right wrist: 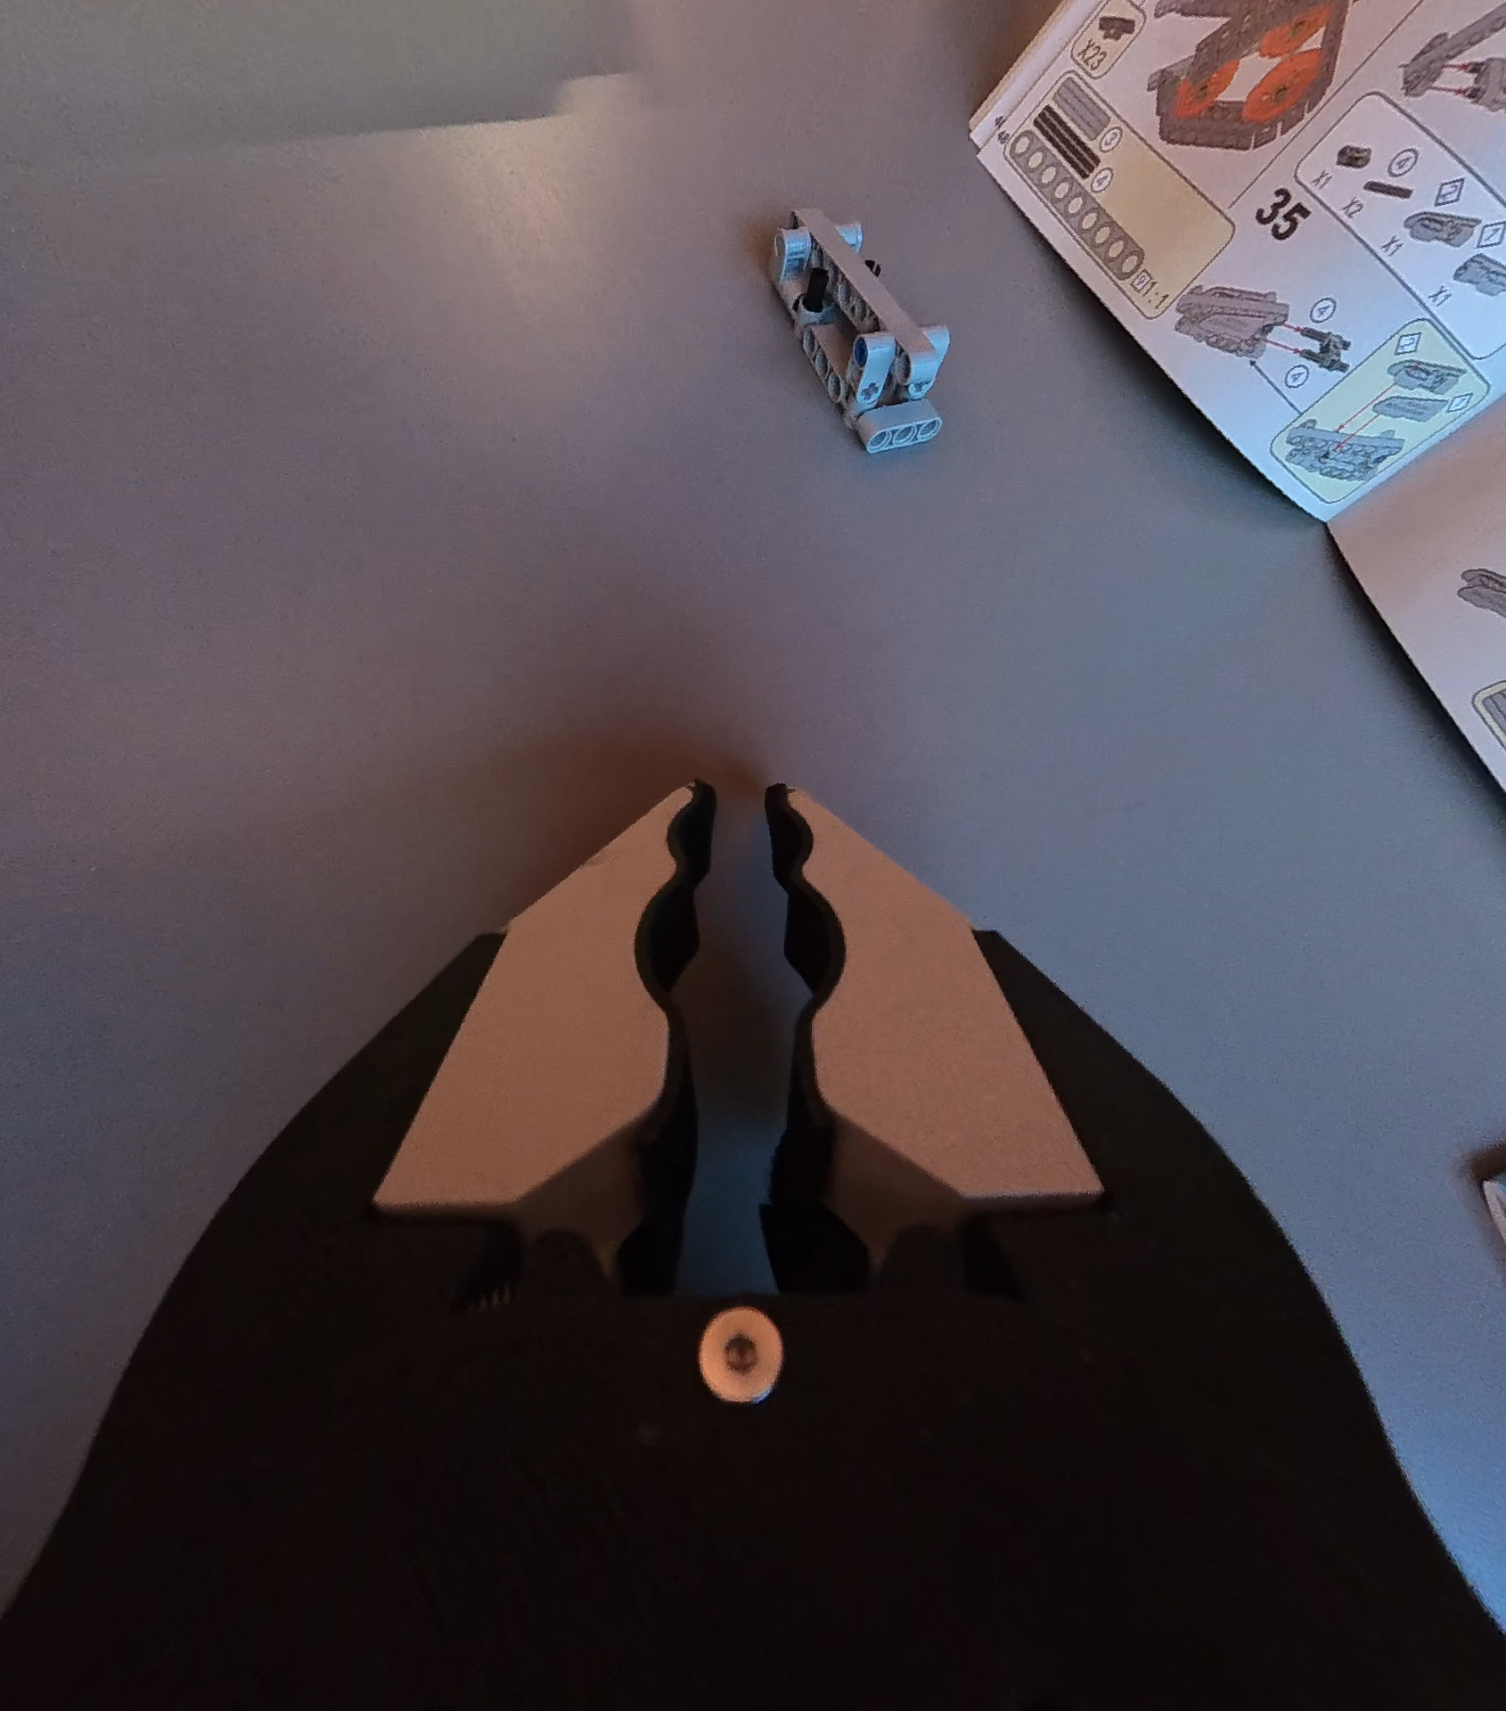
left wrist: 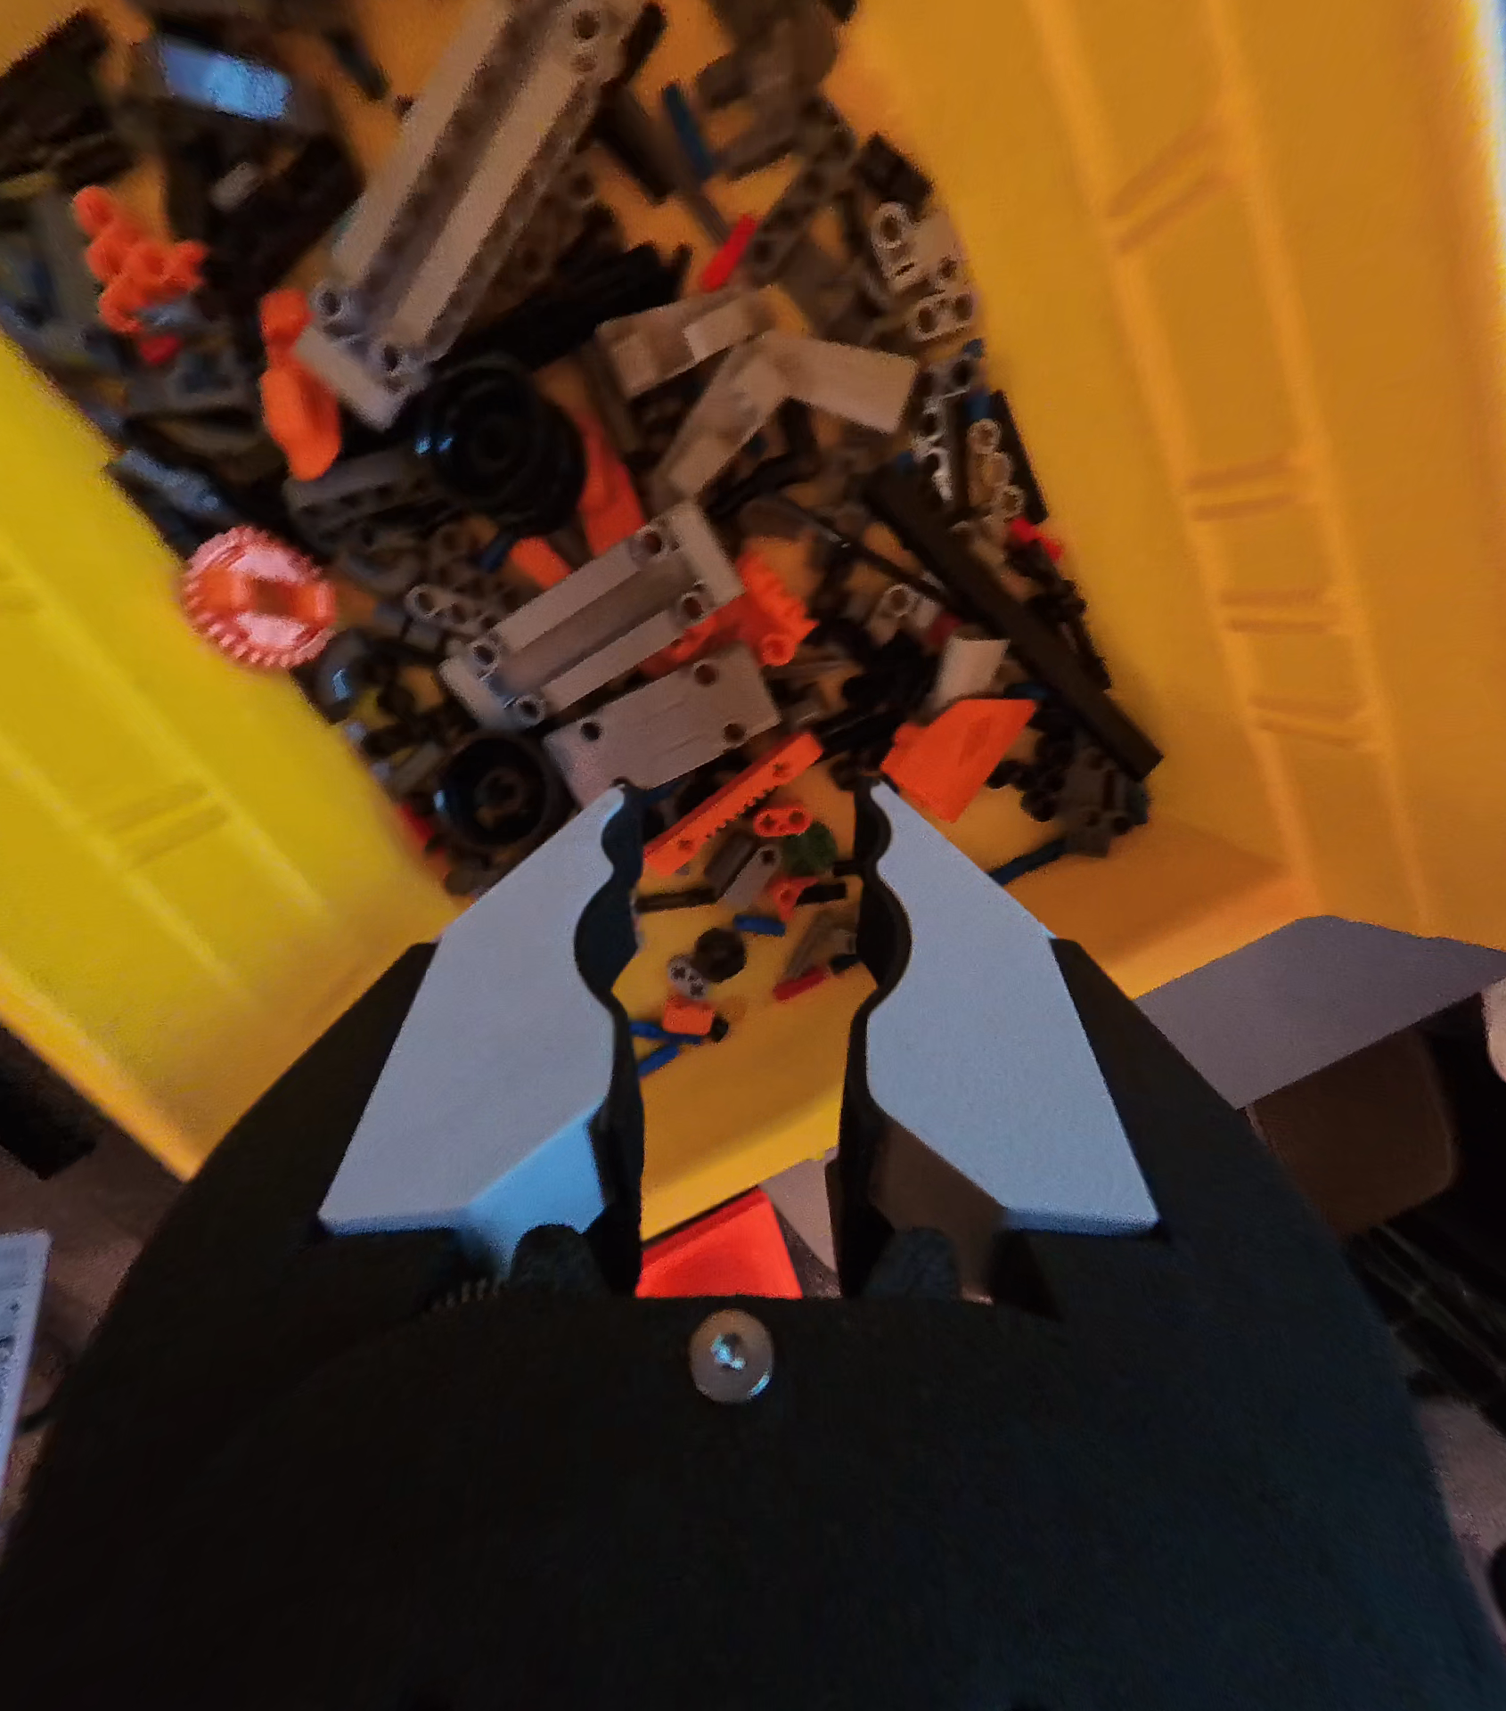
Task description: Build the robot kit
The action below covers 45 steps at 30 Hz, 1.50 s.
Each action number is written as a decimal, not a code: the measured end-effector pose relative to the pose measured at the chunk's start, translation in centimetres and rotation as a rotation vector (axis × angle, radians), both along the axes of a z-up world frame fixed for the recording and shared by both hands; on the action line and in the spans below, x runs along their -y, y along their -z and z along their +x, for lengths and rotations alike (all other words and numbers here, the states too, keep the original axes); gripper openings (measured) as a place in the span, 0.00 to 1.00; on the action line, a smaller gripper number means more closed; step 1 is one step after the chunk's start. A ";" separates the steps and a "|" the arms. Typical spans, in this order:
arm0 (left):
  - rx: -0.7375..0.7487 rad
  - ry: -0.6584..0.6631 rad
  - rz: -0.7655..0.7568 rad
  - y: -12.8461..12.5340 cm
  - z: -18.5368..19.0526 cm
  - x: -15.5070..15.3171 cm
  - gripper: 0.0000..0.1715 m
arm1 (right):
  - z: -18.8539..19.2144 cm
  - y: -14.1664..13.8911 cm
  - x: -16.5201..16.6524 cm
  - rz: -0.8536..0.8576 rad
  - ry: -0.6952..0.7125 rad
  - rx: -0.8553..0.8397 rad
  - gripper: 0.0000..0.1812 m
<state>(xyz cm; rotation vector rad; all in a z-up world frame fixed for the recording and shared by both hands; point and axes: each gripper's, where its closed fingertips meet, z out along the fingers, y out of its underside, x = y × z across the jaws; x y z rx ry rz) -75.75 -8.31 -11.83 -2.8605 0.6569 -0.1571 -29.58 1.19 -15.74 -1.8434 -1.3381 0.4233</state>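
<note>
We see a large yellow bin (left wrist: 1240,463) heaped with grey, black and orange building pieces (left wrist: 601,518). Our left gripper (left wrist: 745,796) hangs over the bin's near end, jaws wide apart and holding nothing, above an orange toothed bar (left wrist: 731,805); motion blur makes the smaller bits hard to name. An orange gear (left wrist: 257,597) lies against the bin's left wall. Our right gripper (right wrist: 738,792) hovers over a bare grey table (right wrist: 268,463), jaws narrowly parted and empty. An open instruction booklet (right wrist: 1379,305) lies toward the table's far right, with a small grey beam assembly (right wrist: 860,329) just beside it.
</note>
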 end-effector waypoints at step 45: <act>-0.132 -0.226 0.427 -5.6 0.8 -1.8 0.17 | 0.1 0.2 -0.4 -0.059 0.027 -0.019 0.05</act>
